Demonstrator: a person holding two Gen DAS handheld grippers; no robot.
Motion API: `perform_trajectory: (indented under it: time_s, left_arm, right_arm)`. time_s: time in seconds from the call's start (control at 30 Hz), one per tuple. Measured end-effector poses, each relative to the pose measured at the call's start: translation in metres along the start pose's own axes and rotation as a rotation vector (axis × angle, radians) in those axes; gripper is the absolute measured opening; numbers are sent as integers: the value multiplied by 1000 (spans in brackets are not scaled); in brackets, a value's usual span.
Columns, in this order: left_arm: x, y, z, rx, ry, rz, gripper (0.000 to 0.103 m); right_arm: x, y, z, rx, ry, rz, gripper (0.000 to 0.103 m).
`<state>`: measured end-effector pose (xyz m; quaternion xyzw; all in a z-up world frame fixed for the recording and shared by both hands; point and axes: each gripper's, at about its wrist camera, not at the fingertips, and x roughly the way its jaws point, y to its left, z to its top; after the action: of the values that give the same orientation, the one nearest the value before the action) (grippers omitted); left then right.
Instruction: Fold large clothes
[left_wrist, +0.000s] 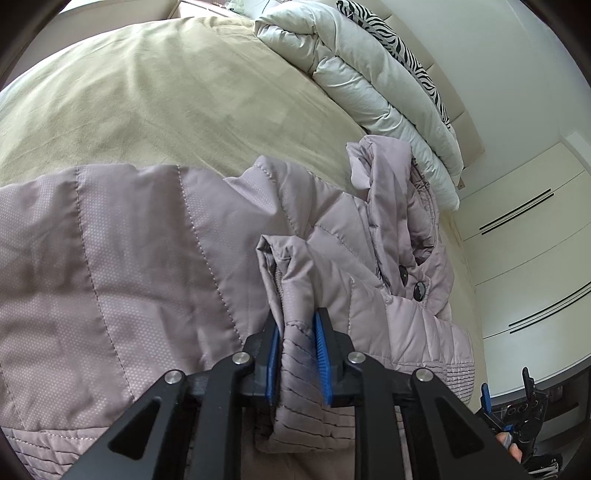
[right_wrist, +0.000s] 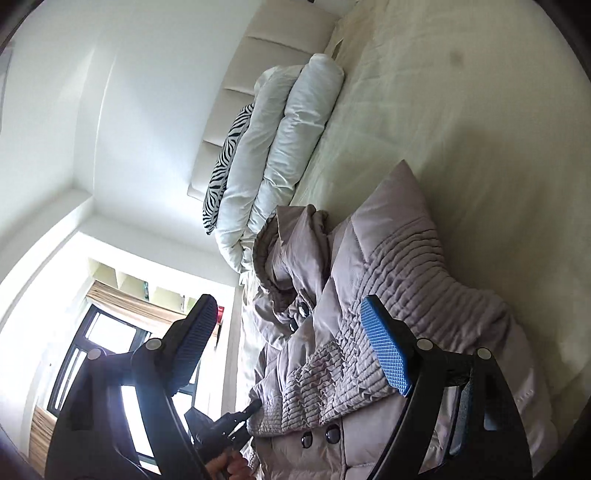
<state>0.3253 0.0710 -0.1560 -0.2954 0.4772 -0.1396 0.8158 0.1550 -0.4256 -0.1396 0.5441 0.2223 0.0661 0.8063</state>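
Note:
A mauve quilted jacket (left_wrist: 110, 258) lies spread over the near part of the bed, its collar and dark buttons (left_wrist: 419, 290) to the right. My left gripper (left_wrist: 298, 319) is shut on a folded sleeve end (left_wrist: 299, 373), whose ribbed cuff hangs between the blue pads. In the right wrist view the same jacket (right_wrist: 388, 266) lies bunched, its ribbed hem on top. My right gripper (right_wrist: 289, 300) hovers above it with jaws wide open and nothing between them. The left gripper (right_wrist: 229, 424) shows low in that view, at the jacket's edge.
The bed has a beige sheet (left_wrist: 166, 92). A rolled white duvet (left_wrist: 369, 85) and a zebra-print pillow (left_wrist: 388, 33) lie against the headboard. White wardrobe doors (left_wrist: 524, 240) stand beside the bed. A window (right_wrist: 96, 350) is on the far side.

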Motion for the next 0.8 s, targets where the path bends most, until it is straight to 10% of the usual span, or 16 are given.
perform_trajectory:
  time_s: [0.13, 0.8]
  left_arm:
    - [9, 1, 3, 17, 24, 17, 23]
    - [11, 11, -5, 24, -4, -32, 26]
  right_arm:
    - [41, -32, 2, 65, 77, -116, 78]
    - [78, -59, 54, 55, 60, -130, 68]
